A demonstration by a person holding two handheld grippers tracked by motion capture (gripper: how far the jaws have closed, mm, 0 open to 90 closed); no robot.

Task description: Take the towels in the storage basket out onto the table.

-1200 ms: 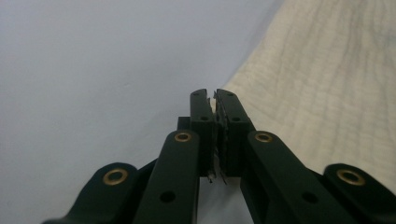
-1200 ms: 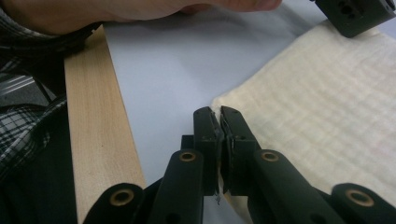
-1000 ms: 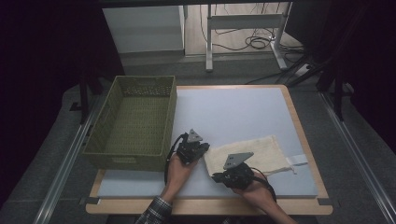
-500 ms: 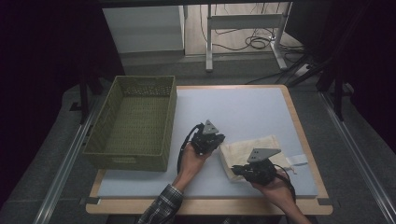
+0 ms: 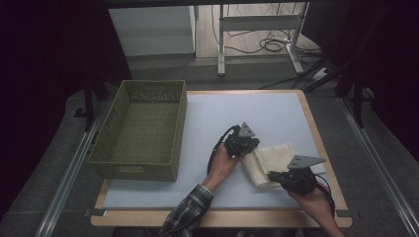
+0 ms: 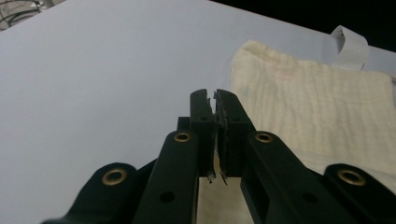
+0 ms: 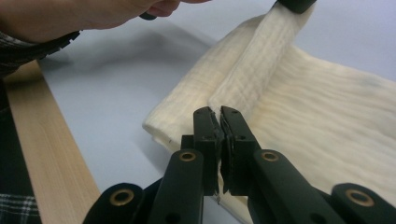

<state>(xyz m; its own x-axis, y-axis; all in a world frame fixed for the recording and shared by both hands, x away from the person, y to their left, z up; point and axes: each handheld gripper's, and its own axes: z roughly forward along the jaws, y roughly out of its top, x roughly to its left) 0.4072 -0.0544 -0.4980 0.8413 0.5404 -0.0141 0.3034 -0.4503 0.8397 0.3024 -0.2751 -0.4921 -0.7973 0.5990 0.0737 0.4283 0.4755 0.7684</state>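
Looks like a folding job: the cream muslin cloth [image 5: 273, 163] lies on the bench [image 5: 148, 195] right of the wicker basket [image 5: 141, 131]; left tool [image 5: 245, 146] and right tool [image 5: 289, 178] each pinch one end of the same folded edge, clamped tight so it carries over evenly

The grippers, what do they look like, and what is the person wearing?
Both the left gripper and the right gripper are black, each topped by a grey three-cornered plate and trailing a black cable. Their jaws are flat black bars with brass-ringed holes. The left arm wears a plaid sleeve.
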